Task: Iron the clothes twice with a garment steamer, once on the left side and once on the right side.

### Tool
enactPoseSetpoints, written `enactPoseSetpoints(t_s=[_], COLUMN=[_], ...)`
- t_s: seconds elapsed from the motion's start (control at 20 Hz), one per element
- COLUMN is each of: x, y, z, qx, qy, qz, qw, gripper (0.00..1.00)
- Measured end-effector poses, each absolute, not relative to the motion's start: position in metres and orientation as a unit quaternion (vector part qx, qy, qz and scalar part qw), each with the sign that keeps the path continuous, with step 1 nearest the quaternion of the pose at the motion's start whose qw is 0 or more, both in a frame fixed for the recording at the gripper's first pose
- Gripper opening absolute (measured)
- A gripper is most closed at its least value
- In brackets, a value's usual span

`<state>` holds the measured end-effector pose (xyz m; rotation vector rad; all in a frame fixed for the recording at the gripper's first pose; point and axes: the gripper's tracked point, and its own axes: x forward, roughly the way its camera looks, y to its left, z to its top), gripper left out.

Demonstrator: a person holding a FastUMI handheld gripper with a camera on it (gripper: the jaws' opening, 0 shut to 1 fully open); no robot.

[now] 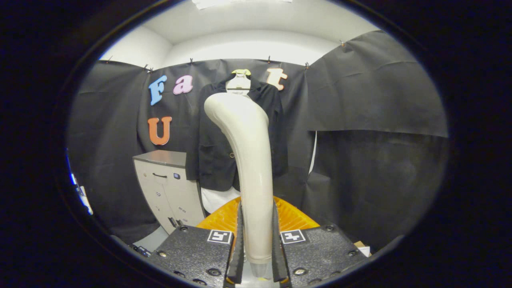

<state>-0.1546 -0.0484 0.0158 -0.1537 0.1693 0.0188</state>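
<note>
Cream, glossy plastic, the curved garment steamer (246, 160) stands upright between the ribbed black fingers of the gripper (257, 244), both pressing its handle. Well beyond them a dark jacket (218, 156) hangs, seemingly matte cloth; a boxy grey-topped cabinet (170, 188) stands ahead-left.

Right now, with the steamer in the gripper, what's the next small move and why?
Probably carry the steamer forward toward the jacket. The gripper is shut on the steamer's handle, both fingers pressing it, while the jacket hangs on its hanger against the wall beyond, beside the cabinet, seemingly not yet touched.
</note>
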Motion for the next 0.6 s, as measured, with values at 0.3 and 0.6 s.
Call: enactPoseSetpoints(t_s=[0.3,0.6], x=[-0.201,-0.213], y=[-0.068,-0.077], z=[-0.002,0.000], qx=[-0.060,-0.045], qy=[0.094,0.089], qz=[0.017,0.020], qw=[0.994,0.995], gripper=[0.31,0.31])
